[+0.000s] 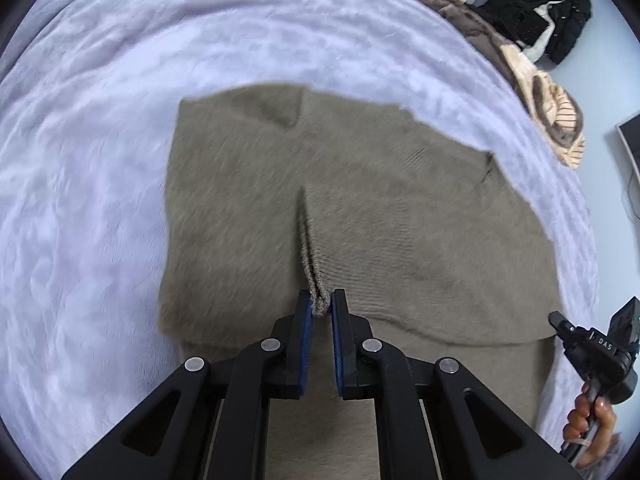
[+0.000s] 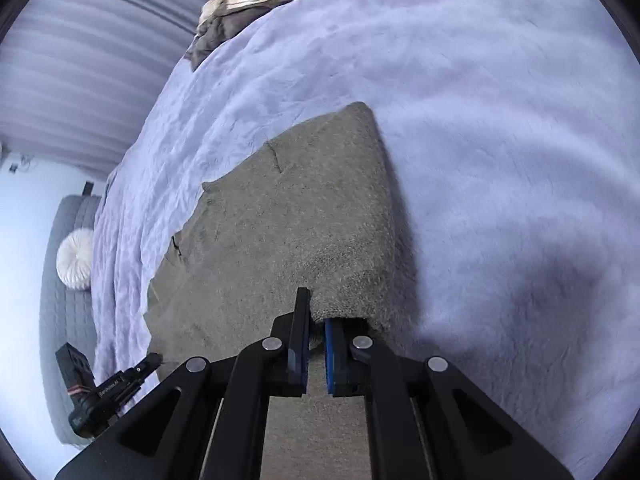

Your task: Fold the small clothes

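Left gripper (image 1: 320,304) pointed steeply down, jaws pinched on a raised ridge of cloth – right gripper (image 2: 316,320) likewise clamped on a fabric edge; right hand (image 1: 592,424) wrapped round its handle

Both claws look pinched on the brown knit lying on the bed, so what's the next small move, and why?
Probably lift both claws together and carry the near edge toward the far edge. The left claw is shut on a ridge of the knit, the right claw on its folded corner, and the rest lies flat on the blanket, so a fold looks ready to begin.
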